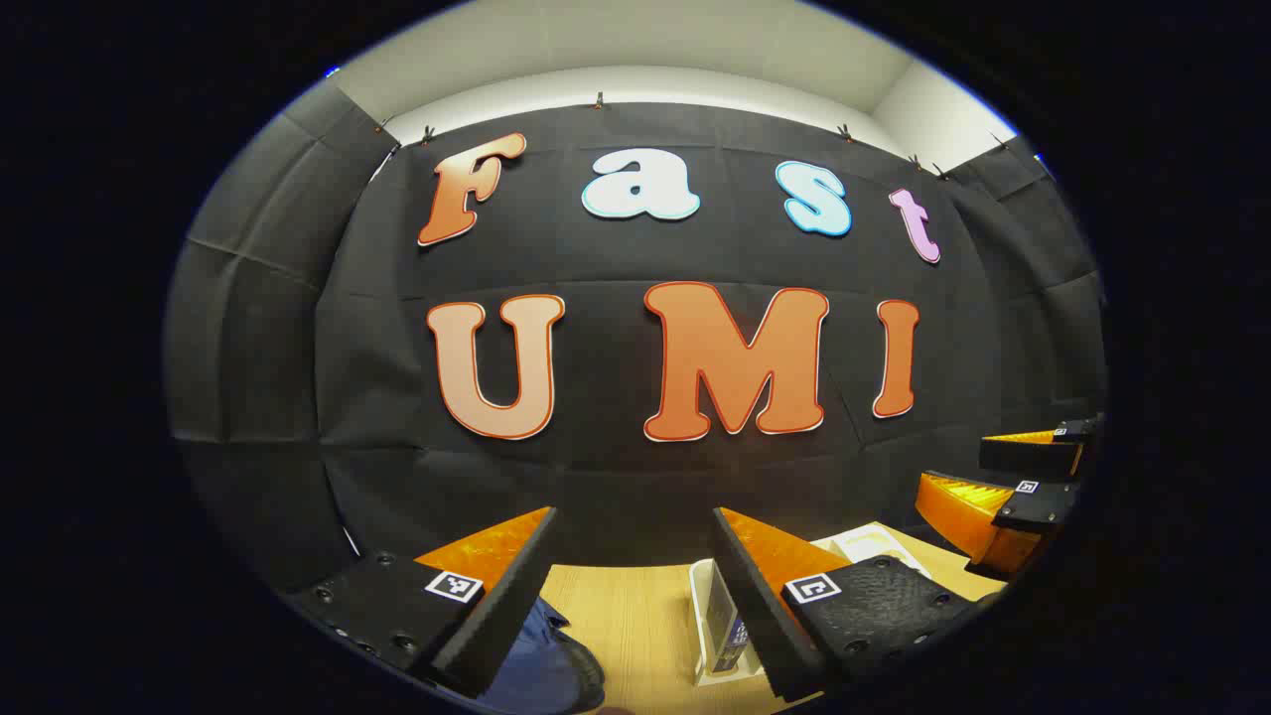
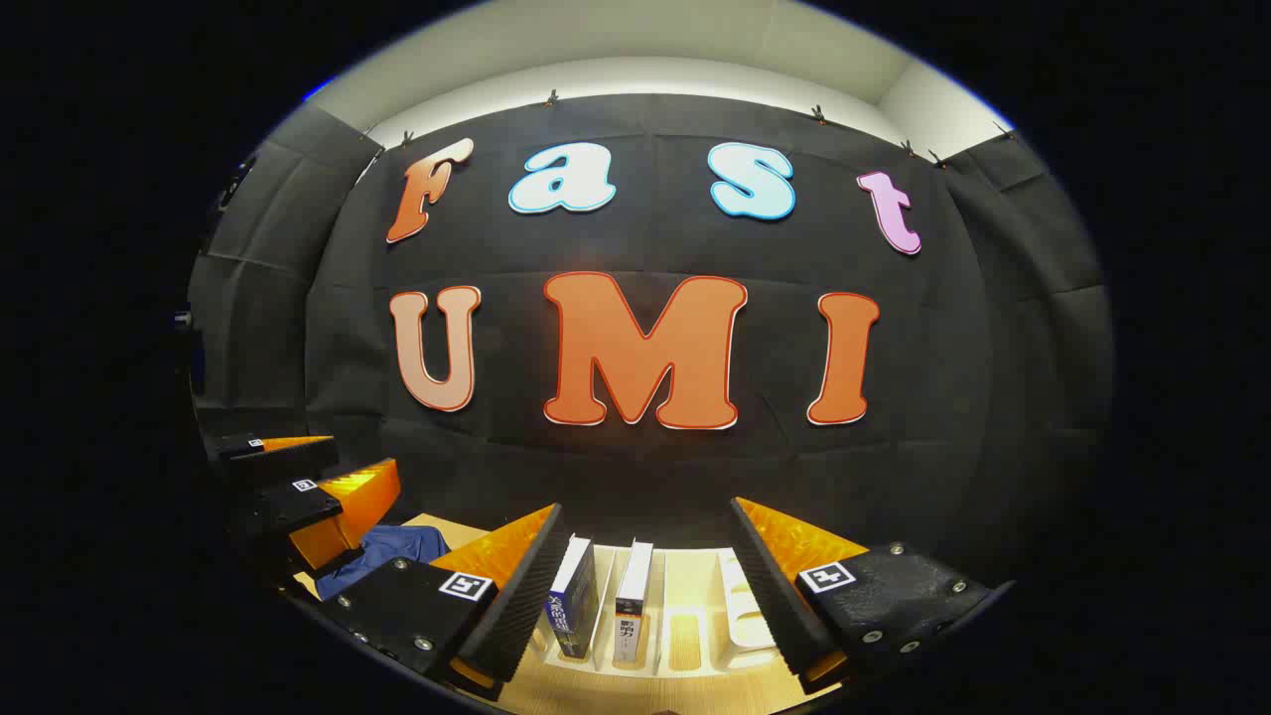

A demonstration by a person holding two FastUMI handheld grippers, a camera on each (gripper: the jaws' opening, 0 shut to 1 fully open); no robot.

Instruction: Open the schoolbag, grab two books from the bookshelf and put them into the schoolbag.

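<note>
Tongs on both sides stand with fingers spread apart and nothing between them. Left tongs point(image 1: 635, 586) hover above the table point(image 1: 635, 606), aimed at the booth wall; below their left finger lies a patch of blue fabric, in my judgement the schoolbag point(image 1: 541, 665), though too little of it shows to say whether it is open. Right tongs point(image 2: 645, 586) hover over the white bookshelf point(image 2: 745, 606), where two books point(image 2: 574, 601) stand upright in neighbouring slots, spines up, just ahead of the left finger. The schoolbag also shows in the right gripper view as blue cloth to the left, near the other tongs.

Step in hand, as judged: opening the bag, not yet begun. Recommendation: tip the left tongs down until the zip or flap is in sight before closing on anything. Hold the right tongs clear of the books meanwhile, lest a finger knock one over. Afterwards take one book at a time, gripping across the spine.
</note>
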